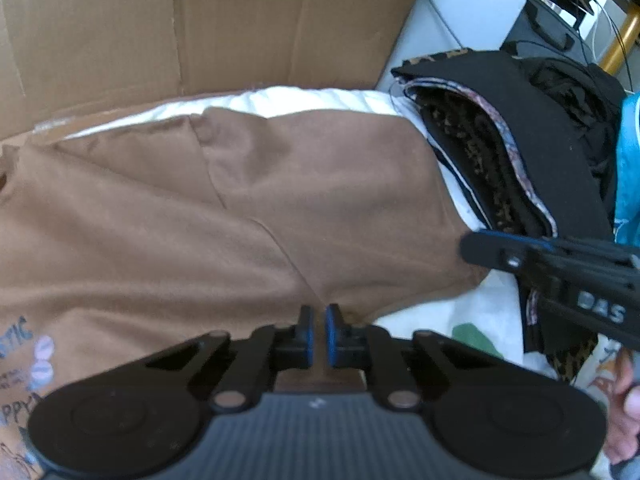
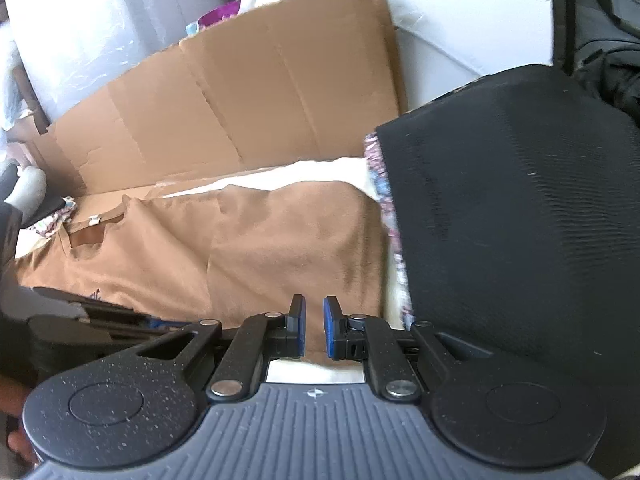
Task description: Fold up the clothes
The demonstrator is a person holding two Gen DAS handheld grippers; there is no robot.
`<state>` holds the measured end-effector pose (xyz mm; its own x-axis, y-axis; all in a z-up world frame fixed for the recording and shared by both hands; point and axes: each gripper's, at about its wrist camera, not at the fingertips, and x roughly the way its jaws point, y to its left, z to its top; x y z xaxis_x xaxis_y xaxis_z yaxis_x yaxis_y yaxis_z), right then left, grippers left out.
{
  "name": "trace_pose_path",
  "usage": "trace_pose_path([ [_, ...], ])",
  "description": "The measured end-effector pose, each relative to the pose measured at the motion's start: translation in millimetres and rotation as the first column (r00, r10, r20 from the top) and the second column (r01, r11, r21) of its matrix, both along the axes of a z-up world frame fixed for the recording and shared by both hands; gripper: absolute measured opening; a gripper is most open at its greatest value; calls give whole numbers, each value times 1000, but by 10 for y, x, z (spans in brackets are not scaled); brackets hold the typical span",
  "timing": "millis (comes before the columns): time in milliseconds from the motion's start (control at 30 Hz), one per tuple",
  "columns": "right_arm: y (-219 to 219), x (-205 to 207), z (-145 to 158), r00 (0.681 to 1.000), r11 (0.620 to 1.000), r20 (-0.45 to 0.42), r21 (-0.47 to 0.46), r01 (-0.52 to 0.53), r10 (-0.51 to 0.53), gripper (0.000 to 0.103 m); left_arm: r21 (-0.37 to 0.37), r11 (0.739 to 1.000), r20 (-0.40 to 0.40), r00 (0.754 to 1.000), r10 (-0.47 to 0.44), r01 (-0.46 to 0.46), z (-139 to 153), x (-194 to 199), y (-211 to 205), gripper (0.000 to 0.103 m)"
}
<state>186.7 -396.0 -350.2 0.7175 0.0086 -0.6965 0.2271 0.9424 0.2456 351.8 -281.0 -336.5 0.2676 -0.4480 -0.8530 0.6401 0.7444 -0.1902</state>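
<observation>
Left gripper: black two-finger tool with blue pads; fingers nearly together, only a thin gap showing, at the near hem of the brown shirt. Whether cloth is pinched between the pads cannot be told.
Right gripper: same build; blue-padded fingers a little apart, over the near edge of the brown shirt. No cloth is seen gripped. In the left wrist view its finger reaches the shirt's right corner.
Hand: part of a person's hand shows at the right edge of the left wrist view, behind the right gripper.
Brown cotton T-shirt: lies spread flat, a sleeve folded in across the body, a seam running diagonally. Pale printed lettering sits on its left part. In the right wrist view the neck opening lies at the shirt's far left.
White padded sheet: under the brown shirt, showing beyond its far edge and at its near right.
Stack of dark folded garments: just right of the brown shirt, black cloth on top, with leopard-pattern and floral-edged layers beneath.
Light blue cloth: right of the dark stack, partly cut off.
Flattened brown cardboard sheet: stands upright beyond the brown shirt's far edge.
White wall panel: beyond the cardboard, to the right.
</observation>
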Motion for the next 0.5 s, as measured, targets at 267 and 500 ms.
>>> trace_pose_path([
  [267, 204, 240, -234, 997, 999, -64, -15, -41, 39, 9, 30, 1000, -23, 1000, -4, 5, -76, -85, 10, 1],
  [500, 184, 158, -394, 989, 997, -135, -35, -62, 56, 10, 63, 998, -31, 999, -9, 11, -86, -153, 7, 0],
])
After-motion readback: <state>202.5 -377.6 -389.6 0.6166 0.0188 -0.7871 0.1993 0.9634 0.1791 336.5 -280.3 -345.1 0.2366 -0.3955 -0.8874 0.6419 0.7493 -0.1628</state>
